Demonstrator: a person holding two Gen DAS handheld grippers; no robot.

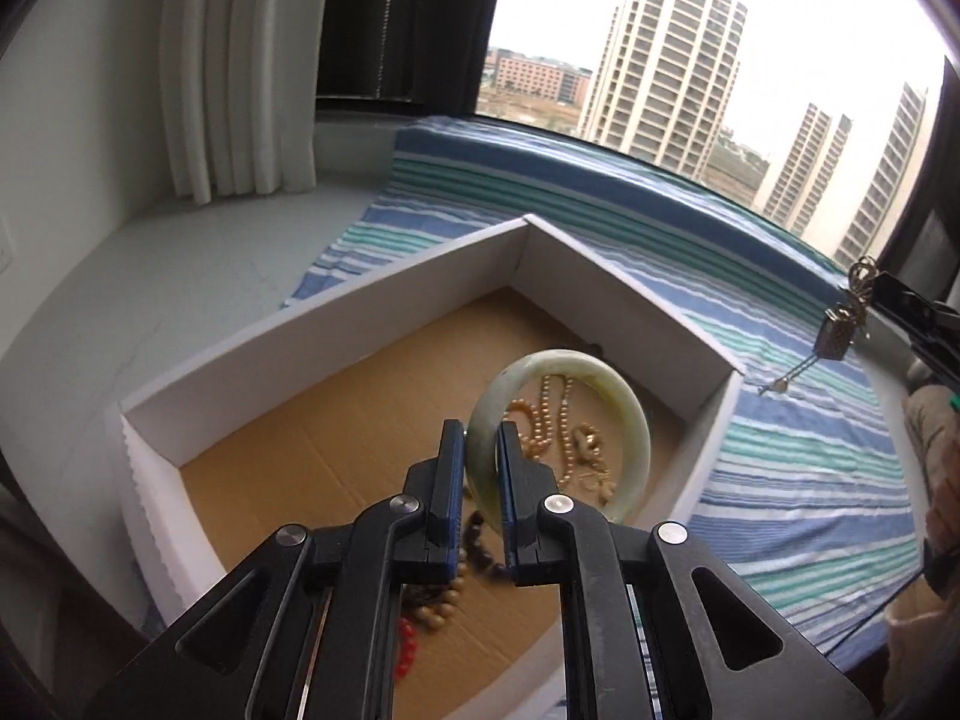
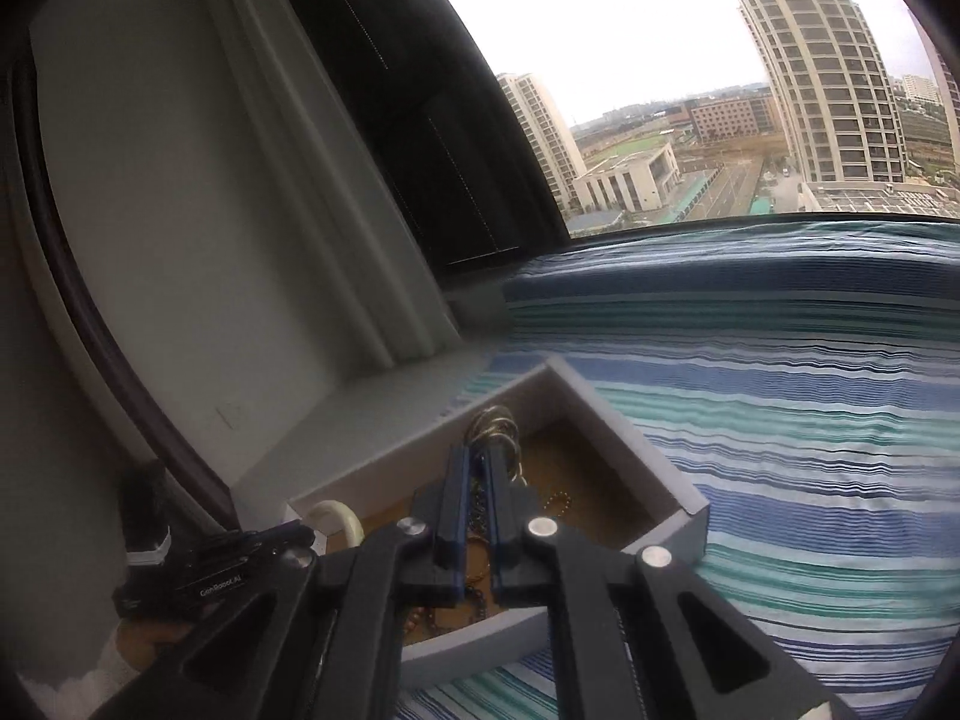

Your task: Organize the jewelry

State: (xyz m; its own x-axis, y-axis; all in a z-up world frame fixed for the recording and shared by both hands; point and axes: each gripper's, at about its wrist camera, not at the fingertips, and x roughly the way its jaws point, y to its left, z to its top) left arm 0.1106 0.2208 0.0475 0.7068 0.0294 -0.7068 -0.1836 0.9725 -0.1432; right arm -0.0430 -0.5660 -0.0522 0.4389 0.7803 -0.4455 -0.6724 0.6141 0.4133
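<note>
Both grippers clamped on jewelry above the white box.

Left gripper [image 1: 481, 427]: jaws pressed on the rim of a pale green bangle [image 1: 606, 396], held upright over the white box [image 1: 336, 324]; right gripper [image 2: 474, 453]: jaws together on a bunch of gold chains [image 2: 495, 427], a small padlock charm [image 1: 834, 339] hanging from them in the left wrist view; the box has a brown cardboard floor [image 1: 336, 420] carrying pearl strands [image 1: 555, 414], tan beads [image 1: 444, 597], dark beads [image 1: 480, 546] and red beads [image 1: 408, 648], heaped at its near side; the box rests on a blue-and-green striped cloth [image 1: 780, 480] beside a window [image 1: 780, 12].
</note>
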